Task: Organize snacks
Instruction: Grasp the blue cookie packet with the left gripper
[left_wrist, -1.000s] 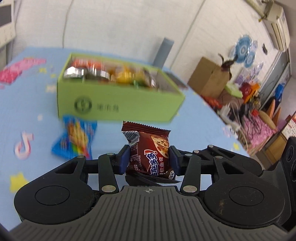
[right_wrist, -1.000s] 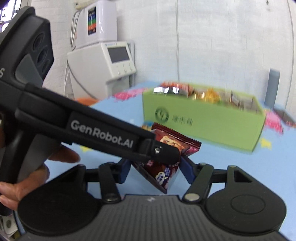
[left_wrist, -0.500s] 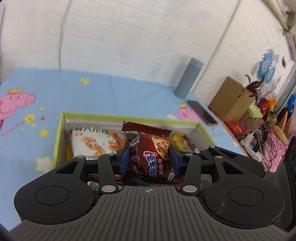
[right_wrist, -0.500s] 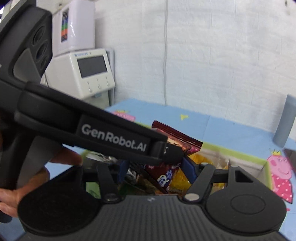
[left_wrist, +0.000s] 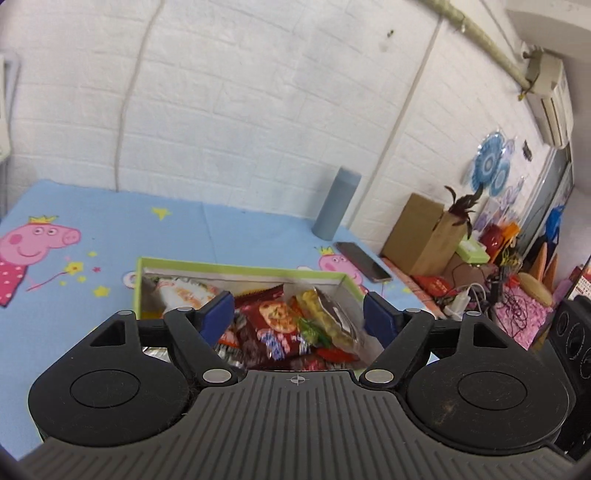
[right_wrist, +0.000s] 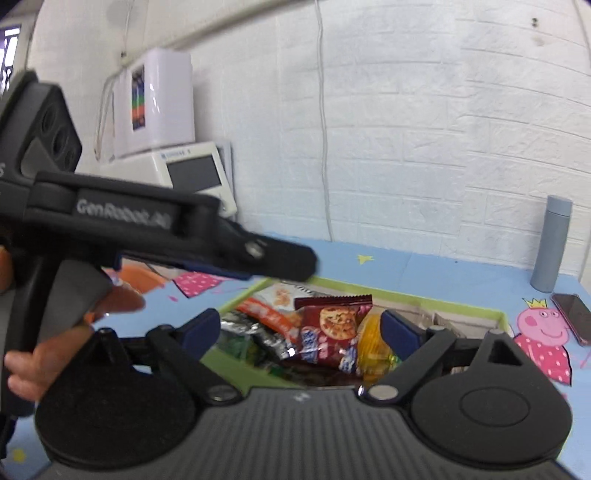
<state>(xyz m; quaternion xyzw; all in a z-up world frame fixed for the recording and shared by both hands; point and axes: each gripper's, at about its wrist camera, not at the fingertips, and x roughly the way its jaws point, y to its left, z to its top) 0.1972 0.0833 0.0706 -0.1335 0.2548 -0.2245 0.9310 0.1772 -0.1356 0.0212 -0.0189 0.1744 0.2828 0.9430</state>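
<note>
Snacks (left_wrist: 280, 325) fill the green box (left_wrist: 236, 266) (fingers (right_wrist: 400, 328) of both "GenRobot.AI" grippers just spread wide, empty).

"GenRobot.AI" stands blurred on the left gripper (right_wrist: 236, 254) body.

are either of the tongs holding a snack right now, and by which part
Nothing is held. Both the left tongs and right tongs have just been opening, and the cookie packets lie loose in the green box, clear of the pads.
</note>
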